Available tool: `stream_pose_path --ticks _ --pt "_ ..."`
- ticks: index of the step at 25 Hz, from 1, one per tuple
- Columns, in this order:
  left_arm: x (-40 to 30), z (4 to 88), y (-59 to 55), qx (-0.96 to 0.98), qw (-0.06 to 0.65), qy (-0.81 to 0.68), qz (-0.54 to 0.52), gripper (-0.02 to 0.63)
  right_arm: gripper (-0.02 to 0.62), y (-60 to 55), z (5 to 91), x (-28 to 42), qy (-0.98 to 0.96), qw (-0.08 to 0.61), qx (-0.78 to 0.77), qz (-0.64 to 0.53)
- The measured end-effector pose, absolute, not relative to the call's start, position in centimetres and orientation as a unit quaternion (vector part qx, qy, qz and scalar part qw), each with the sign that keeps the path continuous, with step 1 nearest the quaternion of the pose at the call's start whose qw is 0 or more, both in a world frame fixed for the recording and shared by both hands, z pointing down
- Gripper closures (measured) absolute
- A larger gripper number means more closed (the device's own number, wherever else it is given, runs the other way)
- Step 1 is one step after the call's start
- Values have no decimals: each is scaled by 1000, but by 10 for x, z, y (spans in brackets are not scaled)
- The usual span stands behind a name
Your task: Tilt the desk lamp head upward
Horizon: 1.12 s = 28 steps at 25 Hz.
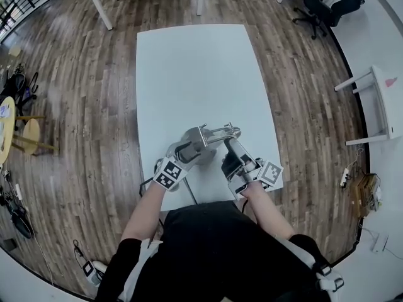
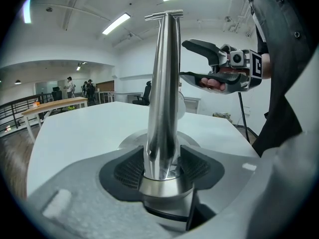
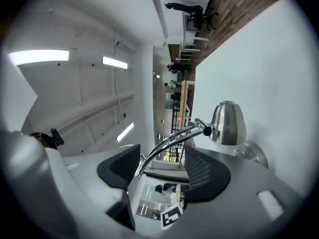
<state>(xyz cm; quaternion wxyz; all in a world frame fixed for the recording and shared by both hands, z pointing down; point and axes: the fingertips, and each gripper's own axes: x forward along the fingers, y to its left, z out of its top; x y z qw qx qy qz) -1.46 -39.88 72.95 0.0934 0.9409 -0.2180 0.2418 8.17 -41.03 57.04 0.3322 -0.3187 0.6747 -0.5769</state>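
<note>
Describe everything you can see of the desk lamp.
The lamp is polished, mirror-like metal, standing upright by the table's near edge. A tapered stand rises from a round base to a crossbar pivot, from which two thin curved rods run out. The left tool is clamped on the stand low down; the rods pass between the right tool's open jaws, apparently untouched.

on table (image 1: 189,68), near front edge: desk lamp (image 1: 203,137) | at lamp's left, around its post (image 2: 162,83): left gripper (image 1: 187,150) | at lamp's right: right gripper (image 1: 232,155) | beyond table, far right: office chair (image 1: 321,8)
</note>
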Motion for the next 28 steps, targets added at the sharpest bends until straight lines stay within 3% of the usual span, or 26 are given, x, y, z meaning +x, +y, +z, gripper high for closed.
stream_pose_path --ticks 4,6,11,28 --pt "-14 730 -398 942 94 -216 241 368 341 -422 588 96 620 366 -333 -608" --pt "-14 730 -399 942 93 -213 241 368 383 -425 595 99 596 378 -336 -623" --pt "-14 730 -398 943 93 -212 240 368 416 -432 599 95 580 380 -344 -633" --pt "-9 730 -398 939 96 -204 259 368 399 -439 544 111 728 249 -415 -485"
